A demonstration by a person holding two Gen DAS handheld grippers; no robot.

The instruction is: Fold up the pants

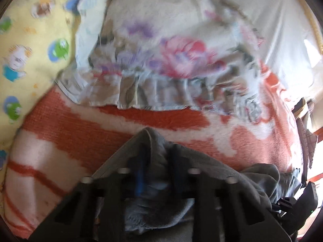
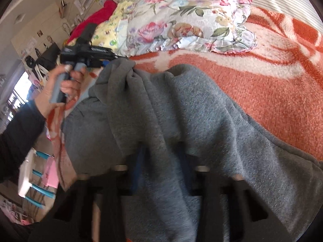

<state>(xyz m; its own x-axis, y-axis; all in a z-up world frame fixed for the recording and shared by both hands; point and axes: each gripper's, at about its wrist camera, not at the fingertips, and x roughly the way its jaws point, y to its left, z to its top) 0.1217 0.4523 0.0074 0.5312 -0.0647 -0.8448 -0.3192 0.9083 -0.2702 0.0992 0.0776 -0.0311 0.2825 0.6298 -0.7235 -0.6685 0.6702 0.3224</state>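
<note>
Two grippers are seen clamped on one pair of grey pants (image 2: 181, 111), which is held up over a bed covered by an orange and white blanket (image 2: 272, 92). In the left wrist view, the left gripper (image 1: 155, 161) is closed on a bunched fold of the grey cloth (image 1: 159, 151), which rises to a peak between its dark fingers (image 1: 177, 165) and trails down to the right over the blanket (image 1: 70, 133). In the right wrist view, the right gripper (image 2: 159, 161) is closed on the pants as well; the fabric is draped thickly over its fingers (image 2: 139, 169), so the tips are largely hidden. The same view shows the left gripper (image 2: 109, 60) at the upper left, pinching a corner of the pants, its grey handle held by the person's left hand (image 2: 64, 80) in a dark sleeve. The cloth is stretched between the two grippers in sagging folds, and its lower right part lies on the blanket.

Behind the pants, a flowered pillow (image 2: 187, 22) with a ruffled edge rests on the blanket; it fills the upper part of the left wrist view (image 1: 171, 46), blurred. Beside it lies a yellow cloth with cartoon prints (image 1: 30, 46), and a red cloth (image 2: 94, 18) is seen farther back. A wall with pinned pictures (image 2: 40, 32) is visible at the left of the right wrist view.
</note>
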